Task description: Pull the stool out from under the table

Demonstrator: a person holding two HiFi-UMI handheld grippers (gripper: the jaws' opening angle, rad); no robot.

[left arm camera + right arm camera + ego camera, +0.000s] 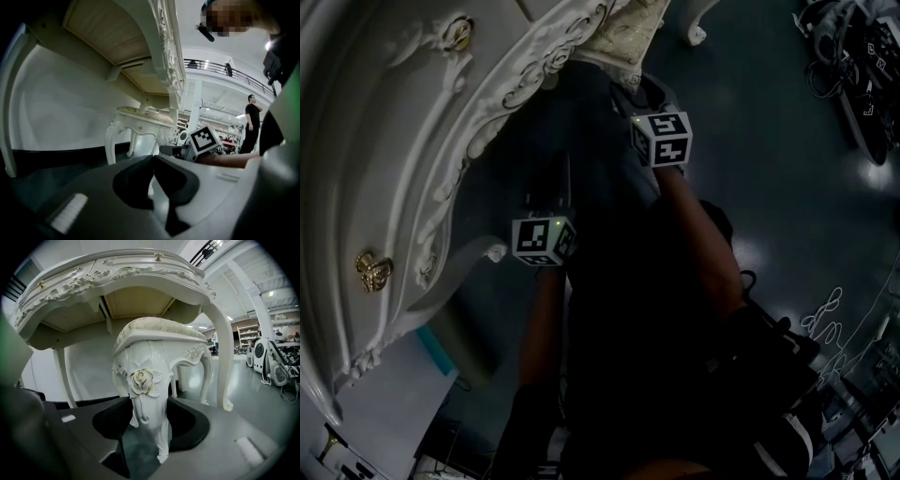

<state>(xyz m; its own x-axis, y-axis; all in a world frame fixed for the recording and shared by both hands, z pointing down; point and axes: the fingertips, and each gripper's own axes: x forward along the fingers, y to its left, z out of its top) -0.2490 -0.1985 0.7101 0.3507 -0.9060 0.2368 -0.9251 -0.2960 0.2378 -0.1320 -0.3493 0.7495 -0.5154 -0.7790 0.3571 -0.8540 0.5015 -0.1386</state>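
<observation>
The white carved stool (157,341) with a cream cushion stands under the ornate white table (117,273). My right gripper (150,420) has its dark pads against both sides of the stool's front leg (149,404), just below a carved rose. In the head view the right gripper (649,117) reaches to the stool's cushion (623,37) at the table's edge (487,103). My left gripper (153,159) is shut with nothing in it, low over the floor and short of the stool (140,117). In the head view the left gripper (548,220) hangs beside the table's leg.
A curved table leg (222,366) stands just right of the stool. Cables and dark gear (853,66) lie on the floor at the far right. White machines (267,359) line the hall behind. A person (251,122) stands in the distance.
</observation>
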